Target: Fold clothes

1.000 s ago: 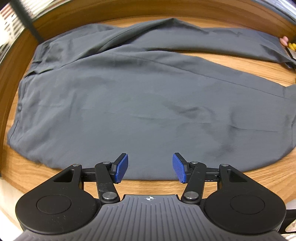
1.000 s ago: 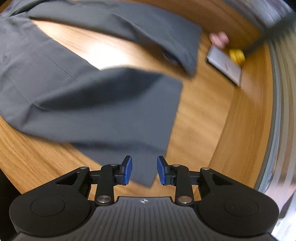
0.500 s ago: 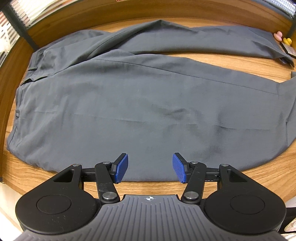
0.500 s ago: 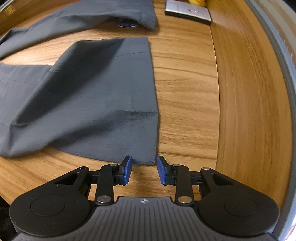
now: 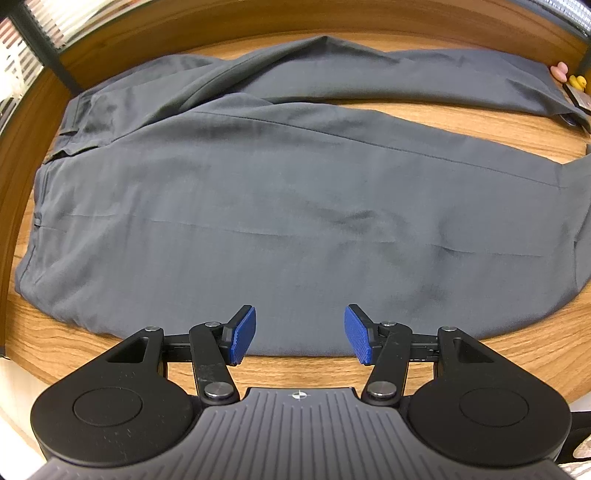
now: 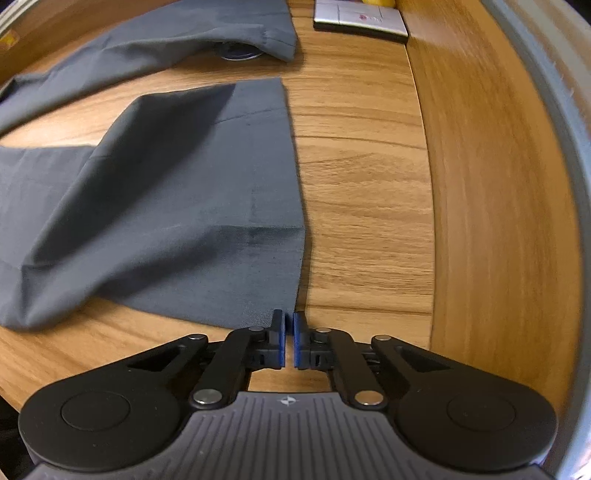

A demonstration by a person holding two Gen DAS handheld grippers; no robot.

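Grey trousers (image 5: 280, 206) lie spread on the wooden table (image 5: 461, 354), waistband at the left, two legs running right. My left gripper (image 5: 300, 334) is open and empty, its blue pads above the near edge of the near leg. In the right wrist view the near leg's hem (image 6: 221, 206) lies flat, and the far leg's hem (image 6: 269, 40) lies beyond it. My right gripper (image 6: 289, 341) is shut on the near corner of the near leg's hem.
A flat silver device (image 6: 360, 20) lies at the table's far right; it also shows in the left wrist view (image 5: 578, 99) beside a small yellow duck (image 5: 577, 82) and a pink item (image 5: 559, 70). A round object (image 6: 240, 53) sits under the far hem. Bare table wood (image 6: 369, 184) lies right of the hems.
The right gripper swung to face the near leg's hem, came down at its corner, and its jaws closed from open. The left gripper stayed open, the view shifting slightly.
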